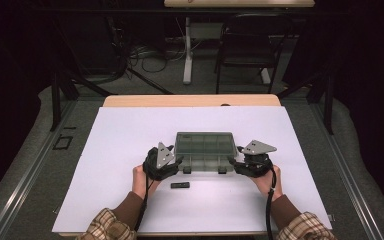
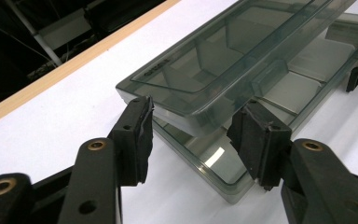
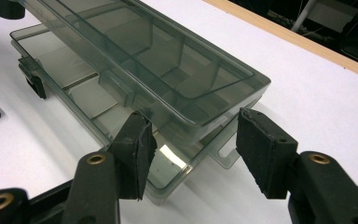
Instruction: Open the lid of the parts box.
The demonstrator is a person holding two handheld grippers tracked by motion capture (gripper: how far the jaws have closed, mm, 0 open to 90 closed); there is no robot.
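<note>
Smoky translucent box (image 1: 205,150) set at centre of white sheet (image 1: 120,150), long side across the table (image 1: 190,100). Base split by dividers into several rectangular compartments; all visible compartments bare, floors glossy and reflecting light. Lid (image 2: 223,51) hinged along the far edge and lifted part-way at the near edge, tilted over the base, not fully back. Two dark latches (image 1: 187,171) hanging loose along the near edge of the base. Material clear enough for dividers to be read through the lid; embossed lettering near one lid corner, too small to read.

Small black oblong piece (image 1: 180,185) lying flat on the sheet, just near of the box, apart from it.

Left gripper (image 1: 172,162) at the near left corner of the box, held in a hand (image 1: 142,181). Jaws roughly half apart in the left gripper view (image 2: 191,135), the raised lid corner between them; right pad close against the lid wall, left pad just beside the corner; firm contact cannot be told.

Right gripper (image 1: 237,164) at the near right corner, mirror placement. Jaws half apart in the right gripper view (image 3: 193,140), lid corner between them; left pad (image 3: 137,149) at the lid edge, right pad standing clear with sheet visible in the gap. Not clamped.

Plaid sleeves at the near edge of the high view.
</note>
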